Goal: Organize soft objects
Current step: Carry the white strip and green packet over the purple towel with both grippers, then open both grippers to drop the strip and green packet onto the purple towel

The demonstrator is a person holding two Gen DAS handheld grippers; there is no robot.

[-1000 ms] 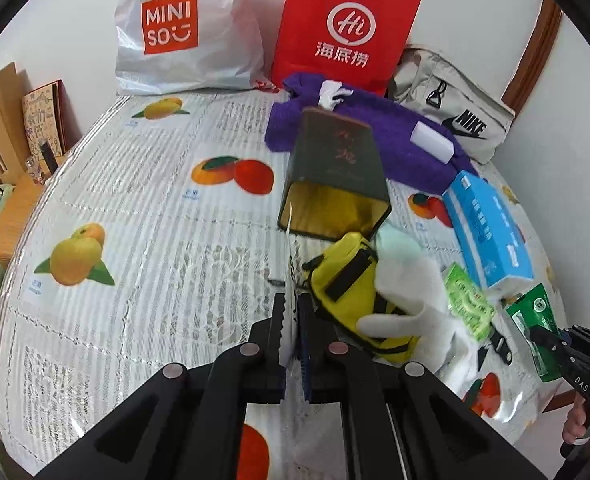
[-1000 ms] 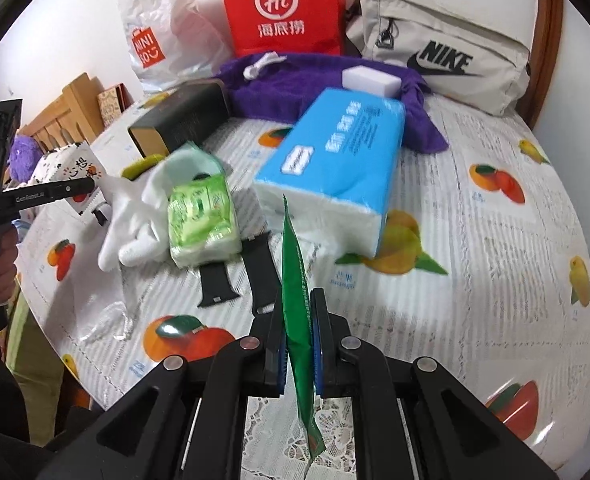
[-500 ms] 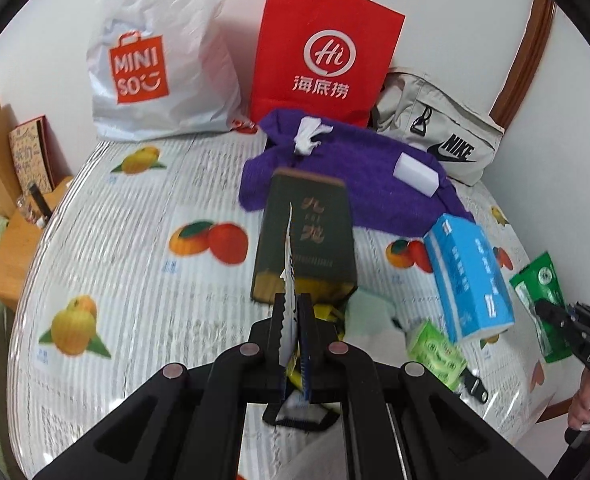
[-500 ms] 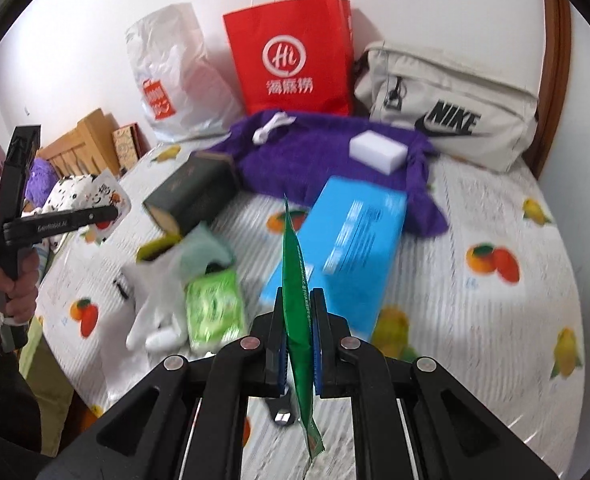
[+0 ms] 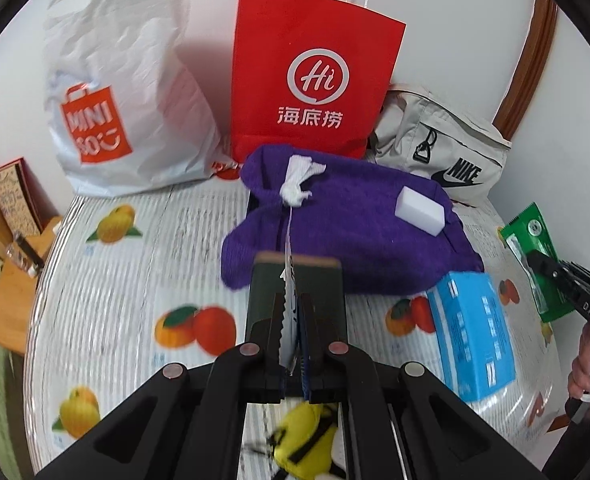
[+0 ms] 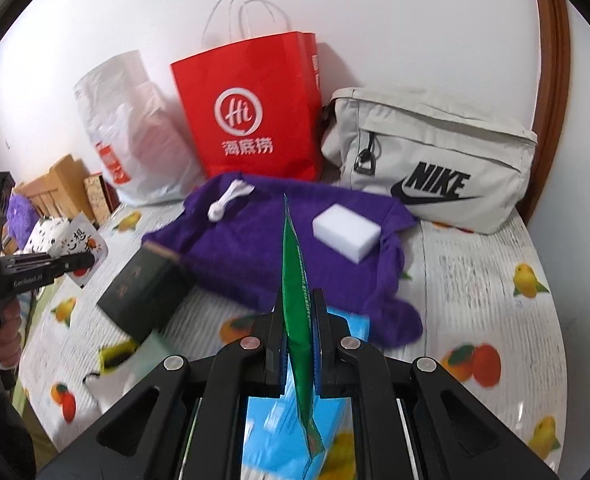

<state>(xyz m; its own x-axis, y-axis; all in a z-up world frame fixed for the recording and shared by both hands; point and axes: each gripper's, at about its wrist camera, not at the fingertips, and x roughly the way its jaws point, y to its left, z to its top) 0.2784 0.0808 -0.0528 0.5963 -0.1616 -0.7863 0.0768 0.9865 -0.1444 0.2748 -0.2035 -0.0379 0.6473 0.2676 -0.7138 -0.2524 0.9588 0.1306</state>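
Observation:
My left gripper [image 5: 293, 312] is shut on a thin white printed packet [image 5: 288, 280], seen edge-on, held above the table; the packet also shows in the right wrist view [image 6: 81, 242]. My right gripper [image 6: 299, 312] is shut on a flat green packet [image 6: 297, 280], also edge-on and lifted; it shows in the left wrist view [image 5: 533, 252]. A purple towel [image 5: 355, 232] lies at the back with a white sponge [image 5: 419, 210] and a white knotted cloth [image 5: 297, 184] on it. A blue tissue pack [image 5: 475, 332] and a yellow pouch [image 5: 303, 436] lie nearer.
A dark green box [image 6: 143, 292] lies left of the towel. A red paper bag [image 5: 315, 76], a white Miniso bag [image 5: 111, 100] and a beige Nike bag [image 6: 435, 160] stand against the back wall. Wooden furniture [image 5: 7, 272] is past the table's left edge.
Both grippers have risen from the table and tilted up toward the back wall, each still holding its packet. The gloves and green wipes pack have dropped out of view.

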